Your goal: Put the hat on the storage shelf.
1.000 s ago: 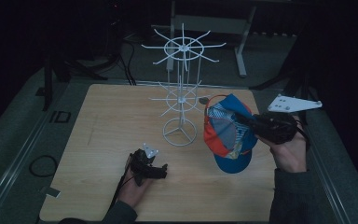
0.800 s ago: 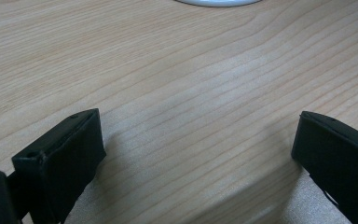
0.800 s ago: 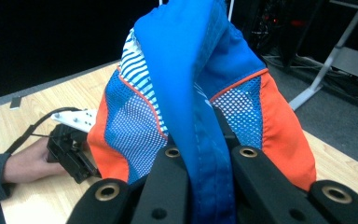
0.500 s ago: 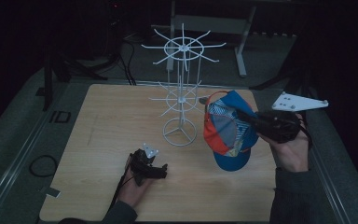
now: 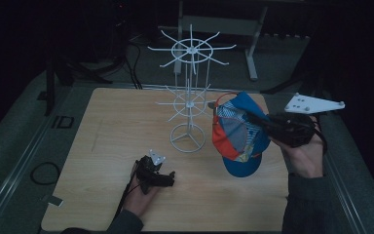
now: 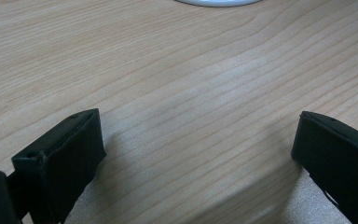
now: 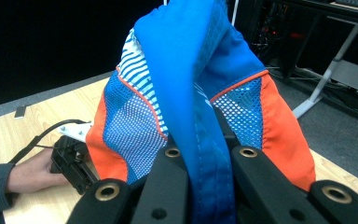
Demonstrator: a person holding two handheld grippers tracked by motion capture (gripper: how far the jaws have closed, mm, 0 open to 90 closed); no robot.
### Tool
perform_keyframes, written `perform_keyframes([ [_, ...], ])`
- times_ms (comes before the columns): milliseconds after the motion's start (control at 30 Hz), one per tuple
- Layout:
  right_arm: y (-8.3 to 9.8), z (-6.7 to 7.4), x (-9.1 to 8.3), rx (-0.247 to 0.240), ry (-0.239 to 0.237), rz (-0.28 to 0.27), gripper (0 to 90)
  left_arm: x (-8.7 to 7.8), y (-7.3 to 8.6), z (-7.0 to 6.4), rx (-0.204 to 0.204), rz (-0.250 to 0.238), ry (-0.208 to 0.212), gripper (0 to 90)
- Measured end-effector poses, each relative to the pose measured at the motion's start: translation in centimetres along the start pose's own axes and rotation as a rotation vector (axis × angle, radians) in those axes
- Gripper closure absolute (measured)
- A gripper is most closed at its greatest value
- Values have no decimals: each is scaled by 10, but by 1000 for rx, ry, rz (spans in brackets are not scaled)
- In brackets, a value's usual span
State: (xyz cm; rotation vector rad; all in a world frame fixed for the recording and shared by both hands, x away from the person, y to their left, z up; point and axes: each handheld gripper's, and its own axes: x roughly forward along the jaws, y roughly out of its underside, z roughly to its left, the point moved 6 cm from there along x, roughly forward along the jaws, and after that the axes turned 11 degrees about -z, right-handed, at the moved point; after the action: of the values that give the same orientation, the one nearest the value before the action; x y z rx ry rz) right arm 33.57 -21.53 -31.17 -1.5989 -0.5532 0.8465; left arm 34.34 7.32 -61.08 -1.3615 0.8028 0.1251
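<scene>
Over on the right side of the table (image 5: 102, 126), right gripper (image 5: 272, 127) clamped tight on a cap (image 5: 236, 134), held up off the wood and well clear of it. Blue cap with orange mesh panels and a striped patch, hanging open-side toward the white wire rack (image 5: 189, 100). Sits just beside the rack's lower ring of prongs, top edge near one prong tip; can't tell if touching. Seen up close from the right gripper view: both black jaws pinched shut on a fold of blue fabric (image 7: 200, 154), mesh panels spreading out either side.

Down near the front edge, left gripper (image 5: 168, 179) resting low on the wood, held by a hand (image 5: 139, 197) coming in from the bottom. Jaws spread wide apart in the left gripper view, nothing but bare wood grain between them, and a sliver of the rack's white round base (image 6: 219, 2) at the top edge. Well apart from the cap.

Grey three-cornered plate (image 5: 313, 103) sticking out above the right hand (image 5: 304, 156). Dark room all around, floor and cables barely readable.
</scene>
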Motion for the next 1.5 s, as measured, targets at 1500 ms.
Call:
perform_keyframes([
  [1500, -38, -2, -7, -26, 11, -101, 887, 0, 0, 0, 3, 3, 1, 26],
])
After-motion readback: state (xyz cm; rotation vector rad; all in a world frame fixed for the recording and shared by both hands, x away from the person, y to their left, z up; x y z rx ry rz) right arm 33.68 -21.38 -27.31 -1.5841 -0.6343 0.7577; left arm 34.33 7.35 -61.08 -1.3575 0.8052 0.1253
